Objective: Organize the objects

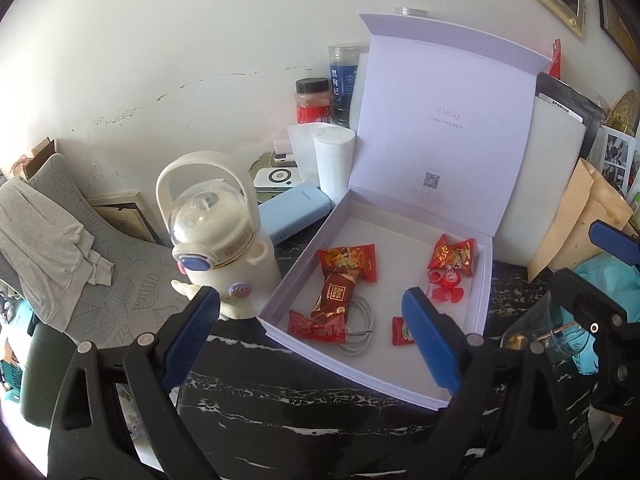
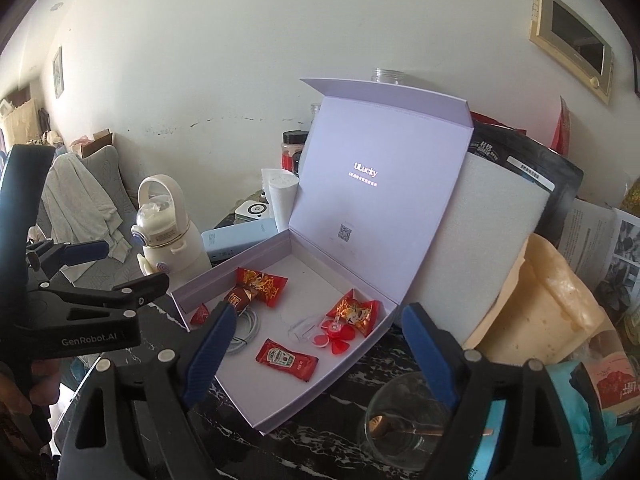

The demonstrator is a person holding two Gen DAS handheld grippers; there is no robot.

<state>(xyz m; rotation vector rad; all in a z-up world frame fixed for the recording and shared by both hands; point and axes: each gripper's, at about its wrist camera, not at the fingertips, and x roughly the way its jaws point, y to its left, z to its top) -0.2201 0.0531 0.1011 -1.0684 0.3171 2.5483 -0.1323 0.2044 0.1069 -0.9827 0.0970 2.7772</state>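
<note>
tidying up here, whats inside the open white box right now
Inside the open white box: red candy packets, a brown candy, a ketchup sachet, a red plastic propeller toy and a white cable, partly covered by the candies.

right gripper [image 2: 316, 344] hangs over the dark marbled counter [image 2: 320, 428] with its blue fingers [image 2: 430, 356] spread wide and nothing between them. the lilac box [image 2: 280, 412] sits open, lid up, holding a ketchup sachet [image 2: 286, 359], red candies [image 2: 262, 282], a white cable [image 2: 245, 334] and a red plastic flower [image 2: 338, 338]. a glass with a spoon [image 2: 404, 420] stands just beside the box, and the left gripper [image 2: 104, 276] is off at the left edge.
</note>
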